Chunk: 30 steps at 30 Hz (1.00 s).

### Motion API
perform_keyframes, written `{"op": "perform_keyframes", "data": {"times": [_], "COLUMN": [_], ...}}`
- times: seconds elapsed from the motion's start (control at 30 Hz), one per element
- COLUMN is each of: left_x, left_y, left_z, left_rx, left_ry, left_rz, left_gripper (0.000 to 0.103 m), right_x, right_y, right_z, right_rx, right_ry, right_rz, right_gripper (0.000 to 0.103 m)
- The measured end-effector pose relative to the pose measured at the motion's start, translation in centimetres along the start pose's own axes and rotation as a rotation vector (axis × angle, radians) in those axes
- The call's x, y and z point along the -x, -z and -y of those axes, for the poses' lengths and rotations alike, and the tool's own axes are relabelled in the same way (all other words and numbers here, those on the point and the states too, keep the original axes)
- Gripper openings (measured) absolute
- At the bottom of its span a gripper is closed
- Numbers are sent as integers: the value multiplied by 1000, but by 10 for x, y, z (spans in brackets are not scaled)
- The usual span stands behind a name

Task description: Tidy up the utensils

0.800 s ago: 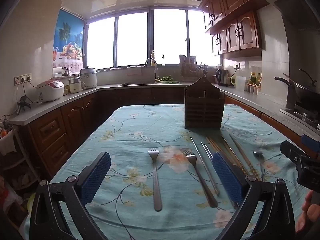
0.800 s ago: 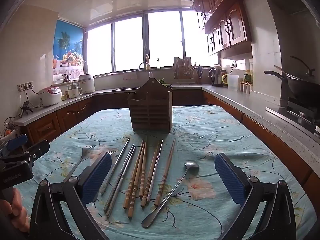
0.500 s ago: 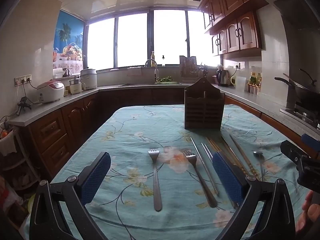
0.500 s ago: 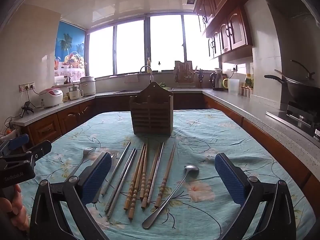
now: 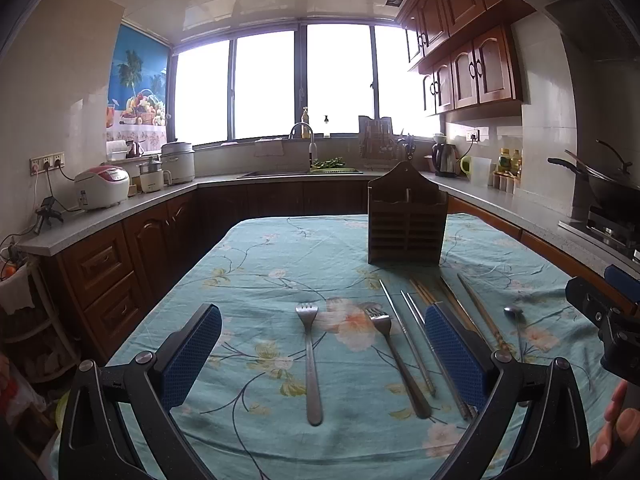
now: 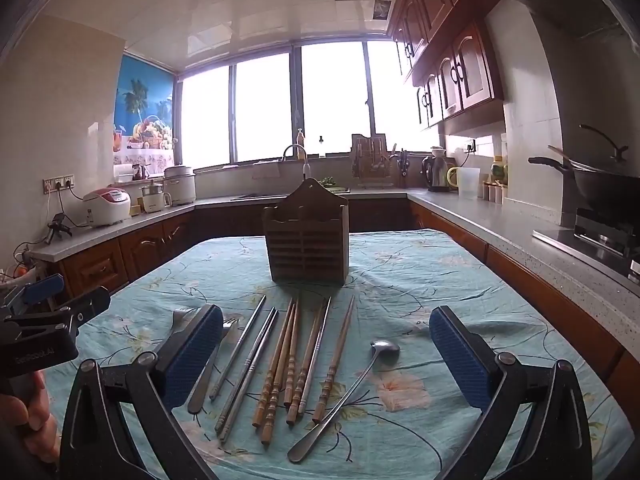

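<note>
A wooden utensil holder stands upright on the floral tablecloth. In front of it lie two steel forks, metal chopsticks, several wooden chopsticks and a steel spoon. My left gripper is open and empty, hovering above the forks. My right gripper is open and empty, hovering above the chopsticks and spoon. The forks are partly hidden behind the right gripper's left finger.
The table stands in a kitchen with counters all round. Rice cookers sit on the left counter, a sink at the back, a kettle and a wok on the right.
The right gripper has tilted down and moved slightly forward over the chopsticks. The left gripper has hardly moved.
</note>
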<state>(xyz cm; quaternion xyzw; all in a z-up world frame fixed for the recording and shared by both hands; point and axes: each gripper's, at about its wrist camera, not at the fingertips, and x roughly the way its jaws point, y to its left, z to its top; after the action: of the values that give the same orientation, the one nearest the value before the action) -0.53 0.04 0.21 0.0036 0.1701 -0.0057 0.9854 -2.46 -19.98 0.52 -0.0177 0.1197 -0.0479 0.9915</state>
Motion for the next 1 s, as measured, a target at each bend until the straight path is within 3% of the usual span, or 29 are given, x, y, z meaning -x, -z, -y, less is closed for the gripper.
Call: {"op": "perform_keyframes", "data": {"times": [1.0], "left_x": [-2], "left_y": [0], "left_z": [-1], "left_rx": [5], "left_ry": [2], "left_rz": [0], "left_gripper": [102], "right_x": [-2], "right_y": [0], "right_z": [0], "right_rx": [-8], "right_ry": [-10], "right_rz": [4], "right_gripper": [103]}}
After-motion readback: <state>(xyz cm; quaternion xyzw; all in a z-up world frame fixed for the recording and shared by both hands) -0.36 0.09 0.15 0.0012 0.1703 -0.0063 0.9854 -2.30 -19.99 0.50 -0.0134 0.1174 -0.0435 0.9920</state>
